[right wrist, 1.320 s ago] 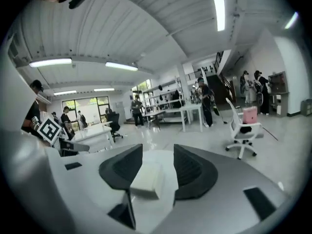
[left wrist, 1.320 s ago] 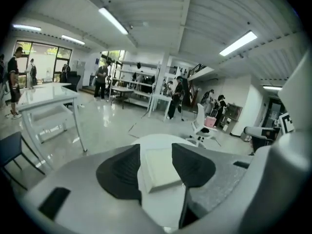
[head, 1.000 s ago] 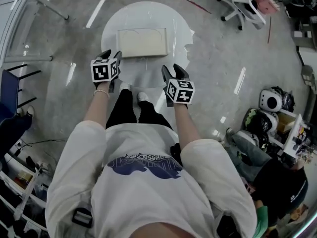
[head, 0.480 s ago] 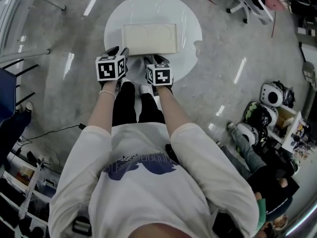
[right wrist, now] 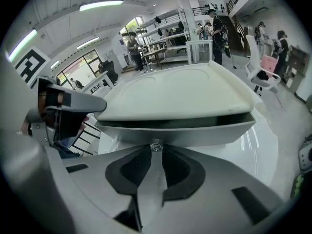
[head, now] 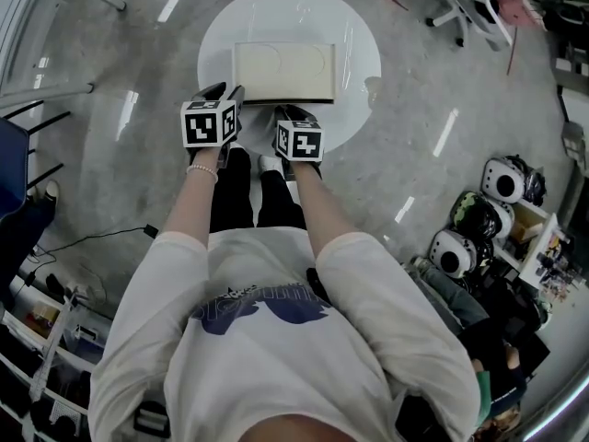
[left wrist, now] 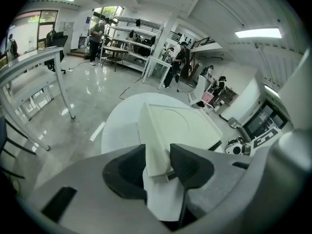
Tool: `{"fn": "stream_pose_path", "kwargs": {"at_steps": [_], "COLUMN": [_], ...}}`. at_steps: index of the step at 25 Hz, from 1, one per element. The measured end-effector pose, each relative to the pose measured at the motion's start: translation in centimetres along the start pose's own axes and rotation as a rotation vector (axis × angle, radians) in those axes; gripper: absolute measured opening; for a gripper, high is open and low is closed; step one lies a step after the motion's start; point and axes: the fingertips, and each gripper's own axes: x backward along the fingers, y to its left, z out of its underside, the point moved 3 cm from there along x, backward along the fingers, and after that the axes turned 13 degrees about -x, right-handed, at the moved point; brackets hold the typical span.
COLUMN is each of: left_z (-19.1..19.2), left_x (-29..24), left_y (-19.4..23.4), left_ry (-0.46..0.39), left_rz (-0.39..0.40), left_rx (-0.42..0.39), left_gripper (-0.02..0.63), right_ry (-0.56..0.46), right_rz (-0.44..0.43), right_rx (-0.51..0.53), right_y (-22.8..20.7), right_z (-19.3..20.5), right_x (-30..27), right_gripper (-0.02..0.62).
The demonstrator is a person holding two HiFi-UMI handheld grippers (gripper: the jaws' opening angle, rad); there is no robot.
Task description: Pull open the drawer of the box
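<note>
Your left tool (left wrist: 157, 156) clamps a corner of the box (left wrist: 183, 126) on the counter (left wrist: 122, 126). Your right tool (right wrist: 155, 152) is closing on the drawer (right wrist: 195, 133) knob (right wrist: 155, 145). The drawer looks barely out, so the pull remains.

Head overhead; gripper views seemingly close on box (head: 281, 72).

The right tool (right wrist: 155, 148) is closing its jaws around the small clear knob (right wrist: 155, 144) on the drawer (right wrist: 195, 130) of the cream box (right wrist: 180, 99), which is sitting at the white table's (right wrist: 256, 155) near edge.
</note>
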Motion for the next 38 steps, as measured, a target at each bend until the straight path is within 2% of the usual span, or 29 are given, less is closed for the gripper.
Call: {"fn": "stream_pose_path", "kwargs": {"at_steps": [15, 24, 28, 31, 34, 38], "left_z": [0.2, 0.4, 0.7, 0.5, 0.3, -1.4], "left_x": [0.2, -0.1, 0.0, 0.3, 1.9, 8.1], "left_y": [-0.1, -0.2, -0.1, -0.2, 0.0, -1.0], "left_ry": [-0.012, -0.032, -0.031, -0.039, -0.084, -0.243], "left_rz": [-0.041, -0.065, -0.078, -0.091, -0.137, -0.205], "left_rx": [-0.001, 0.004, 0.021, 0.012, 0.015, 0.0], "left_gripper": [0.164, 0.163, 0.163, 0.164, 0.166, 0.166], "right_ry": [0.086, 0.089, 0.106, 0.123, 0.069, -0.166], "right_rz": [-0.069, -0.081, -0.094, -0.103, -0.11, -0.148], "right_rx": [0.071, 0.098, 0.092, 0.15, 0.172, 0.081], "right_y": [-0.4, -1.0, -1.4, -2.7, -4.7, -6.8], "right_z": [9.6, 10.1, 10.2, 9.9, 8.3, 1.9], "right_x": [4.0, 3.3, 4.2, 6.3, 9.3, 15.3], "right_gripper": [0.064, 0.071, 0.097, 0.107, 0.107, 0.097]}}
